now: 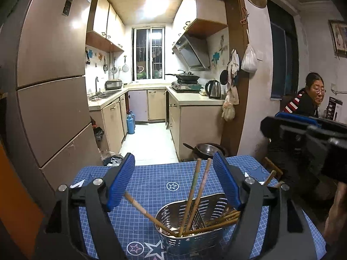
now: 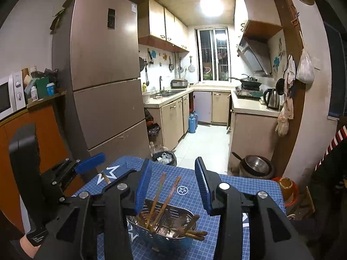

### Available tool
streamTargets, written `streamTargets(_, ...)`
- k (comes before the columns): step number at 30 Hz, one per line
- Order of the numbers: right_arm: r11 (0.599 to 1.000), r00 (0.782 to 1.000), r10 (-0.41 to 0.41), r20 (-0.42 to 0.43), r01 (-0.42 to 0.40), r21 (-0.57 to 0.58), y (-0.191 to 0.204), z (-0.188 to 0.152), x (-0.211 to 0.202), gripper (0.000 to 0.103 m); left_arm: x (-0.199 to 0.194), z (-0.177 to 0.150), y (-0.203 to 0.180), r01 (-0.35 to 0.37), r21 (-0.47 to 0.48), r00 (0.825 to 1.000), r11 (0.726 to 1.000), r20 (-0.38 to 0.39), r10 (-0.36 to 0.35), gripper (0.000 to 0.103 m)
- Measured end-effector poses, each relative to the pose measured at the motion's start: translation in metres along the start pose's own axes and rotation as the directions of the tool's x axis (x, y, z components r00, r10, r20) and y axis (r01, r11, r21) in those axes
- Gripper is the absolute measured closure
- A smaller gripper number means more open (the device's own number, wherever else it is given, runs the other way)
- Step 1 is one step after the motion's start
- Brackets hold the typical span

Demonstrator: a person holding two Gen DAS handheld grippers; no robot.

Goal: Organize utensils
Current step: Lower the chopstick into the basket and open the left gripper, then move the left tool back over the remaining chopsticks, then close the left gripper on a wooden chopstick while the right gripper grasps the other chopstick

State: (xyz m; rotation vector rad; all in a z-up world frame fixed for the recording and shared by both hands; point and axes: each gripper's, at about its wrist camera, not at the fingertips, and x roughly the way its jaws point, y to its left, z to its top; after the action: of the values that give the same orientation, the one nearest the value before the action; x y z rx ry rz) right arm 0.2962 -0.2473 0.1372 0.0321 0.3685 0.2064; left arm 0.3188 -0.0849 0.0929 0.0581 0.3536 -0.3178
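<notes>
A perforated steel utensil holder (image 1: pixel 190 241) (image 2: pixel 167 241) stands on the blue grid mat (image 1: pixel 151 179). Several wooden chopsticks (image 1: pixel 203 184) (image 2: pixel 171 192) stick up out of it. One chopstick (image 1: pixel 141 208) leans far out to the left, and others lie over the right rim. My left gripper (image 1: pixel 173 157) is open, with its blue pads on either side above the holder and pressing on nothing. My right gripper (image 2: pixel 173 161) is also open over the holder, with the upright chopsticks standing free in the gap. Each gripper shows in the other's view, the right gripper (image 1: pixel 303 134) and the left gripper (image 2: pixel 90 162).
A person (image 1: pixel 312 99) sits at the right beyond the table. A tall fridge (image 2: pixel 104 75) stands at the left. On the floor past the table's far edge are a metal basin (image 2: pixel 257 165) and a waste bin (image 2: pixel 164 158). The kitchen aisle lies beyond them.
</notes>
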Motion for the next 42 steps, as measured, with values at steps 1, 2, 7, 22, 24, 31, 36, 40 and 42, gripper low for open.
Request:
streamTargets(1,1.000,1.000,-0.001,0.005,0.001,-0.001,0.000,0.001,-0.003,0.061,-0.003,0.000,0.001,-0.001,-0.001,1.000,1.000,0.001,0.001,0.032)
streamTargets(2,1.000,1.000,-0.005,0.012,0.005,-0.002,0.000,0.002,-0.006,0.061,-0.005,0.000,0.001,-0.001,-0.003,1.000,1.000,0.004,0.001,0.032)
streamTargets(7,1.000,0.998,-0.014,0.064,0.014,0.002,0.001,0.006,-0.042,0.059,-0.033,-0.002,0.000,0.004,-0.010,1.000,1.000,0.023,-0.004,0.032)
streamTargets(22,0.978,0.976,-0.180,-0.124,0.191,0.083,0.018,-0.304,-0.254,0.072,-0.190,-0.246,-0.052,0.072,0.068,0.961,0.995,-0.270,-0.051,0.017)
streamTargets(24,0.974,0.967,-0.171,-0.189,0.195,0.113,0.021,-0.347,-0.256,0.076,-0.190,-0.265,-0.056,0.098,0.040,0.944,0.994,-0.319,-0.080,0.017)
streamTargets(31,0.989,0.973,-0.133,-0.190,0.142,0.035,0.059,-0.366,-0.255,0.076,-0.185,-0.286,-0.077,0.099,0.076,0.933,0.992,-0.353,-0.066,0.019)
streamTargets(36,0.983,0.961,-0.157,-0.226,0.173,0.053,0.055,-0.379,-0.249,0.076,-0.180,-0.296,-0.080,0.085,0.075,0.926,0.994,-0.375,-0.051,0.019)
streamTargets(40,0.983,0.962,-0.161,-0.220,0.176,0.051,0.060,-0.387,-0.244,0.080,-0.177,-0.298,-0.084,0.088,0.066,0.920,0.994,-0.389,-0.056,0.026)
streamTargets(42,0.983,0.963,-0.160,-0.216,0.176,0.059,0.059,-0.387,-0.244,0.087,-0.174,-0.297,-0.088,0.097,0.066,0.913,0.993,-0.402,-0.063,0.033)
